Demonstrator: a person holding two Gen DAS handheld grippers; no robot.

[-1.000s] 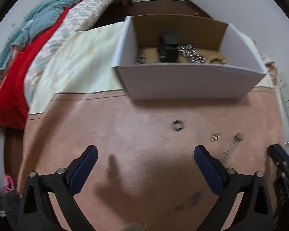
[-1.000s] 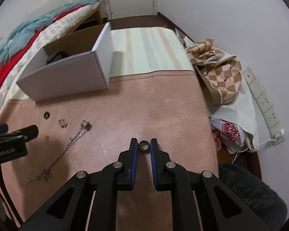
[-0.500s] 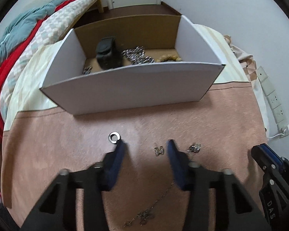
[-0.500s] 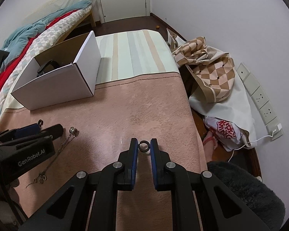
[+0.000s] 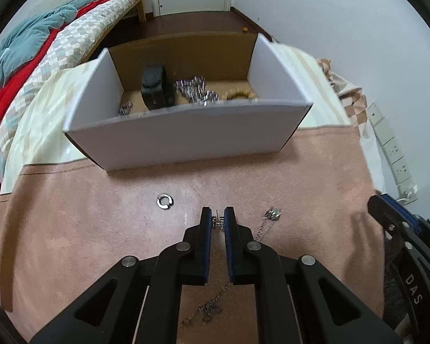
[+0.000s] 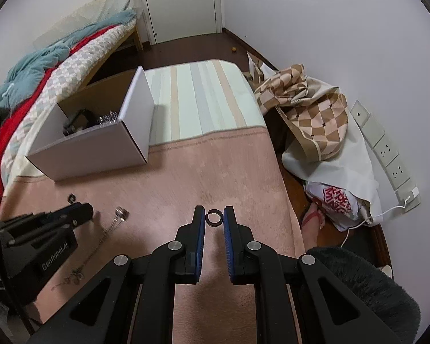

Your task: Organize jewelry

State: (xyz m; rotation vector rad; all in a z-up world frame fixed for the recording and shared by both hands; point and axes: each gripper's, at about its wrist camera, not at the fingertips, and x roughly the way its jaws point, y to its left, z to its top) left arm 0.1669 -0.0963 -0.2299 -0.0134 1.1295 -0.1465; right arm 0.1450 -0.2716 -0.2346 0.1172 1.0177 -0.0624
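**On the pink blanket: both grippers pinch small jewelry**

In the left wrist view, your left gripper (image 5: 217, 218) is pressed on a small earring (image 5: 218, 221) lying on the pink blanket (image 5: 71, 229). A silver ring (image 5: 164, 201) lies to its left, a chain necklace (image 5: 268, 220) to its right. The white box (image 5: 186, 134) stands beyond them, with a black pouch (image 5: 154, 87) and jewelry inside.

In the right wrist view, your right gripper (image 6: 214, 218) pinches a dark ring (image 6: 214, 218) above the blanket. The box is far to the left; a checkered cloth (image 6: 306, 114) lies beside the bed.
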